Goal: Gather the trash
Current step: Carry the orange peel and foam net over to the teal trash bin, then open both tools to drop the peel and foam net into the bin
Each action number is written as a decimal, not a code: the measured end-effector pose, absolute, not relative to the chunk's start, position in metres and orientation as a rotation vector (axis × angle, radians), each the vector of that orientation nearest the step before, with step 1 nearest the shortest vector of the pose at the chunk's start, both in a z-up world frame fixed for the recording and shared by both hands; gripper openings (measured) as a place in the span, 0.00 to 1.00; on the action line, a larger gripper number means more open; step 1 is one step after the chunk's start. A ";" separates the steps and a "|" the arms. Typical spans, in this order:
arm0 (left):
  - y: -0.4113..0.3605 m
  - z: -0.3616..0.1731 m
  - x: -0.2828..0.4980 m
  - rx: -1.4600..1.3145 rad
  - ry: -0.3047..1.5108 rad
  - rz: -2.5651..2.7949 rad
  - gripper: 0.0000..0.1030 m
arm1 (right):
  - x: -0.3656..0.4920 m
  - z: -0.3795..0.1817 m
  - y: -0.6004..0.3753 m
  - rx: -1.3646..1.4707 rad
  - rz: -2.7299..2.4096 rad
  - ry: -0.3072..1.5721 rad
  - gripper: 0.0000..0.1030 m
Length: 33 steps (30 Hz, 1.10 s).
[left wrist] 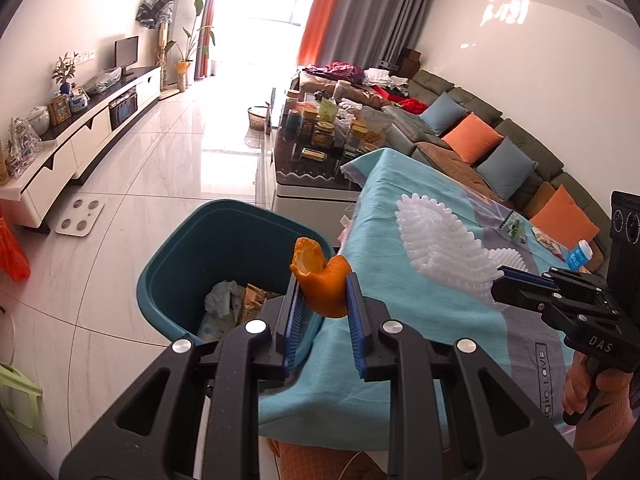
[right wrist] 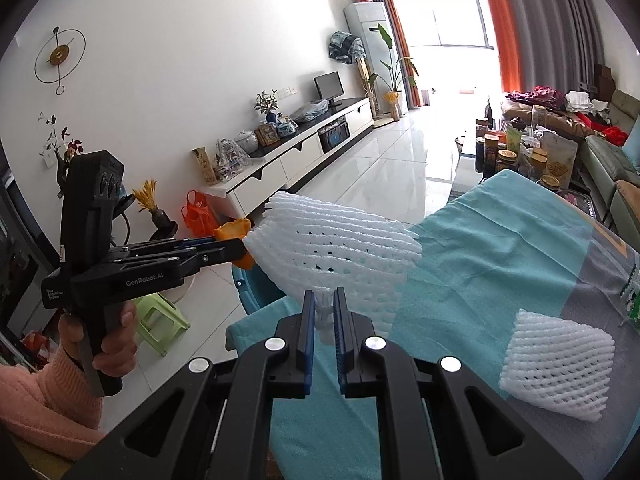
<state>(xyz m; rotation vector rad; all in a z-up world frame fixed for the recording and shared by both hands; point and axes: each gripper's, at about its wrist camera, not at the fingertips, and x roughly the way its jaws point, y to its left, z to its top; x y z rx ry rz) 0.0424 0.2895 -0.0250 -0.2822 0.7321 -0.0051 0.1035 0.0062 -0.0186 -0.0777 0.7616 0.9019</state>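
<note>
Table [left wrist: 400, 216]: draped in a teal cloth; its edge stands just beside the bin.
Trash bin [left wrist: 188, 248]: dark teal, on the floor beside the table, already holding crumpled paper and wrappers.
Foam fruit net [right wrist: 340, 248]: your right gripper [right wrist: 323, 306] is clamped together on its narrow end; the net flares out above the cloth, not yet over the bin.
Second foam net [right wrist: 556, 372]: lies loose on the table, still to collect.
Orange peel [left wrist: 324, 280]: pinched between the pads of your left gripper [left wrist: 323, 300], at the bin's near rim.
Risk: release now and the peel may strike the rim or land on the cloth; the light net could drift off target if you let go early.
</note>
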 end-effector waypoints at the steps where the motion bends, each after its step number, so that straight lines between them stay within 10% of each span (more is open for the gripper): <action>1: 0.292 -0.026 0.043 -0.284 0.733 0.002 0.21 | 0.104 -0.019 0.010 -0.084 0.907 0.762 0.08; 33: 0.336 -0.073 0.084 -0.313 0.806 0.132 0.23 | 0.138 -0.052 0.100 -0.199 0.956 0.865 0.08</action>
